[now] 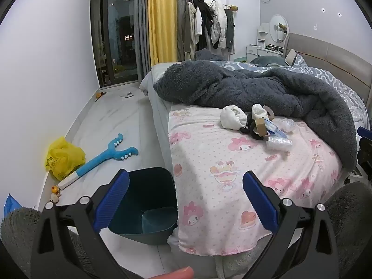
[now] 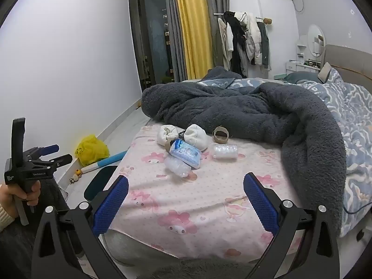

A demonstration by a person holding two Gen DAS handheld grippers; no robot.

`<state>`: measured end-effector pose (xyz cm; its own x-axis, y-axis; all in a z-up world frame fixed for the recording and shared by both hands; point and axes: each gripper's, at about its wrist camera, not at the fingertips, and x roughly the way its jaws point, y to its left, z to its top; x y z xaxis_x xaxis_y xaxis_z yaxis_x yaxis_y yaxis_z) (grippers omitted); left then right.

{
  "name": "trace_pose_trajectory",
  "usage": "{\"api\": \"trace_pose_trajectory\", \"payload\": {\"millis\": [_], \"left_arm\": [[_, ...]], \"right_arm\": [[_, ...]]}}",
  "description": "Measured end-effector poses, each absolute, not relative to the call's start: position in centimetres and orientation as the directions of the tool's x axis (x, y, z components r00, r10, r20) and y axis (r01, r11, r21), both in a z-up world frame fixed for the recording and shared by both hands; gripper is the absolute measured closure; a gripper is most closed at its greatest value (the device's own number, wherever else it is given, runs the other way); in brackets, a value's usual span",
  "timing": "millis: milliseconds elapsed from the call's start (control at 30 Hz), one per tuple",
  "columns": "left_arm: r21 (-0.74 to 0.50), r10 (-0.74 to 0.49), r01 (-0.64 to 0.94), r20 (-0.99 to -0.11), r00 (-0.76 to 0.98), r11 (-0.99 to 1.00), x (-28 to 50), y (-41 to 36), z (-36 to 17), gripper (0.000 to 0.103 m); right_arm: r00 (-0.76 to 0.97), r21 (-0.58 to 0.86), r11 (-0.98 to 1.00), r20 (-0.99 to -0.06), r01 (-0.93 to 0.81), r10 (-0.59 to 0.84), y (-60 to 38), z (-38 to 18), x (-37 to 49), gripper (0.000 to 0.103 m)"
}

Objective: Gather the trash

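Blue ribbed pads of the right gripper [image 2: 186,200] stand nearest the lens, spread wide with nothing between them, hanging over the near end of a pink cartoon-print blanket [image 2: 204,211] on the bed. Up at 12 o'clock from those pads, well apart from them, the litter lies in one loose cluster: two clear crumpled plastic wrappers, one [image 2: 177,166] nearer and one [image 2: 225,151] off toward 1 o'clock; one blue-and-white tissue packet [image 2: 186,154]; one brown cardboard tape core [image 2: 220,134]; and two rolled white socks [image 2: 183,134] with something small and black between them. The tissue packet rests partly on the nearer wrapper, its long axis running from 10 o'clock down to 4 o'clock. The farther wrapper lies with its long axis across the view, 9 to 3 o'clock. The tape core stands on edge just before the heaped grey fleece blanket [image 2: 267,111]. The left gripper [image 1: 186,197] is likewise wide open and empty; in its view the cluster sits at about 1 o'clock, far off, and one dark teal waste bin [image 1: 151,200] stands on the floor against the bed's corner, just behind the left pad, at about 10 o'clock. Further out at 10 o'clock on the floor lie one yellow plastic bag [image 1: 62,158] and one blue forked foam toy [image 1: 109,155], its fork pointing to 2 o'clock. In the right view a hand [image 2: 16,197] grips the left gripper's handle at 9 o'clock.
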<state>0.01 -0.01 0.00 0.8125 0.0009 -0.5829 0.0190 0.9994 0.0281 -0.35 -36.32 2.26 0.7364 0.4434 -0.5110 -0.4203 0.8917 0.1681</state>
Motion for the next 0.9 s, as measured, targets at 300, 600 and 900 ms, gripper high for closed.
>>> {"api": "trace_pose_trajectory", "payload": {"millis": [300,600,900], "left_arm": [[0.024,-0.002,0.019,-0.584,0.812,1.000,0.03,0.00,-0.02,0.003],[0.021,-0.003,0.019,-0.584,0.812,1.000,0.03,0.00,-0.03,0.003],[0.019,-0.004,0.018,-0.585,0.811,1.000,0.04,0.02,-0.02,0.003]], "right_arm": [[0.737,0.166,0.893,-0.514,-0.418,0.440,-36.34,2.19,-0.26,0.003],[0.735,0.164,0.892,-0.514,-0.421,0.442,-36.16,2.01,-0.24,0.003],[0.725,0.171,0.890,-0.527,-0.422,0.445,-36.29,2.04,0.08,0.003]]}}
